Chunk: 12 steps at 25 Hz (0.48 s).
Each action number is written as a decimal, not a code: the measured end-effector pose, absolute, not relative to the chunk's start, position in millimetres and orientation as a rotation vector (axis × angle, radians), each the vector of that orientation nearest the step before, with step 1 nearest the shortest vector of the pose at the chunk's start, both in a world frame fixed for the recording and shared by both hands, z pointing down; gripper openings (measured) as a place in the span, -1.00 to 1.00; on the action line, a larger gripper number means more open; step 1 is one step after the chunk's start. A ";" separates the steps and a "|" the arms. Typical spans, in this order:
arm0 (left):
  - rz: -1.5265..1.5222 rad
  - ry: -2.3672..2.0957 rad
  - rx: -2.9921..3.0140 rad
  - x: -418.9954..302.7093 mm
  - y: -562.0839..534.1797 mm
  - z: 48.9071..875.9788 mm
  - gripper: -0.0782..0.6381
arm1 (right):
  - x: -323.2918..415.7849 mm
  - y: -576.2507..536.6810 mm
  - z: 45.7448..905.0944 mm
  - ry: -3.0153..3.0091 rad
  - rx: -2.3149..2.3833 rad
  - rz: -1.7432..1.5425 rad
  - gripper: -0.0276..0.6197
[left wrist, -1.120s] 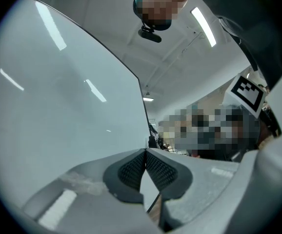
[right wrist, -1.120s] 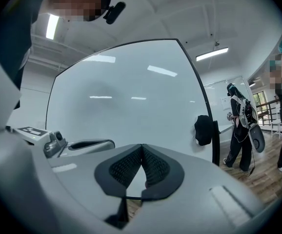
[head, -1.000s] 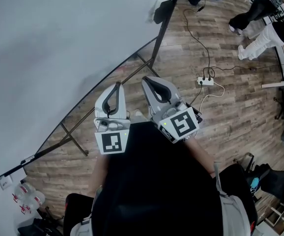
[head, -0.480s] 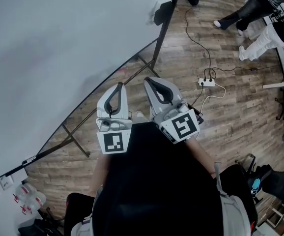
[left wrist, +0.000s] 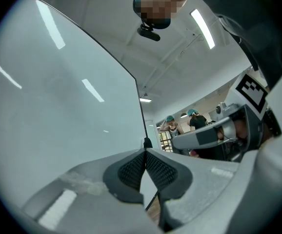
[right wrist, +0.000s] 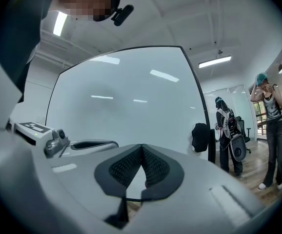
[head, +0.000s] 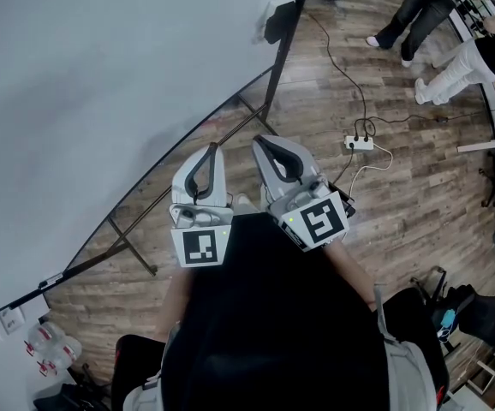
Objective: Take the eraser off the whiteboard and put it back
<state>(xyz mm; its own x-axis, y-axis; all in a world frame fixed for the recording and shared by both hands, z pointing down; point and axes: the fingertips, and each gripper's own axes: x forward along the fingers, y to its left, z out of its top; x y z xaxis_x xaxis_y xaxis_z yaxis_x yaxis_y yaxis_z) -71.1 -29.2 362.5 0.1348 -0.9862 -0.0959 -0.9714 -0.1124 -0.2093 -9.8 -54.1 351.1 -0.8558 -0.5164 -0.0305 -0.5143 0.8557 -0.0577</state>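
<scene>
The big whiteboard (head: 85,84) fills the left of the head view. A black eraser (head: 277,20) clings near its right edge, far beyond both grippers. Held side by side in front of my body, my left gripper (head: 211,150) and right gripper (head: 260,139) are both shut with nothing between the pads. In the right gripper view the eraser (right wrist: 199,137) shows to the right of the closed right gripper (right wrist: 141,146), against the whiteboard (right wrist: 126,101). From the left gripper view I see the left gripper (left wrist: 145,152) shut, and the eraser (left wrist: 146,143) tiny at the board's edge.
The board's black stand legs (head: 128,242) spread over the wooden floor. A power strip (head: 359,142) with cables lies to the right. People (head: 410,15) stand at the upper right. Chairs and bags (head: 462,306) crowd the lower right.
Both grippers have kept their place and stayed shut. A person at the upper right has walked further along the floor.
</scene>
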 end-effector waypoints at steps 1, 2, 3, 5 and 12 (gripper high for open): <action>-0.097 1.931 -2.189 -70.8 -28.6 362.0 -0.77 | -8.7 -53.8 350.3 2.981 -0.833 -0.069 -0.91; -0.095 1.933 -2.190 -70.5 -28.1 361.5 -0.77 | -7.5 -53.9 349.7 2.979 -0.839 -0.067 -0.91; -0.095 1.933 -2.189 -70.2 -27.8 361.3 -0.77 | -6.2 -54.4 349.3 2.977 -0.846 -0.067 -0.91; -0.102 1.929 -2.189 -69.3 -27.4 362.0 -0.77 | -4.1 -55.3 349.4 2.973 -0.858 -0.067 -0.91; -0.098 1.910 -2.201 -63.2 -28.8 363.1 -0.77 | -1.4 -53.8 351.2 2.971 -0.860 -0.067 -0.91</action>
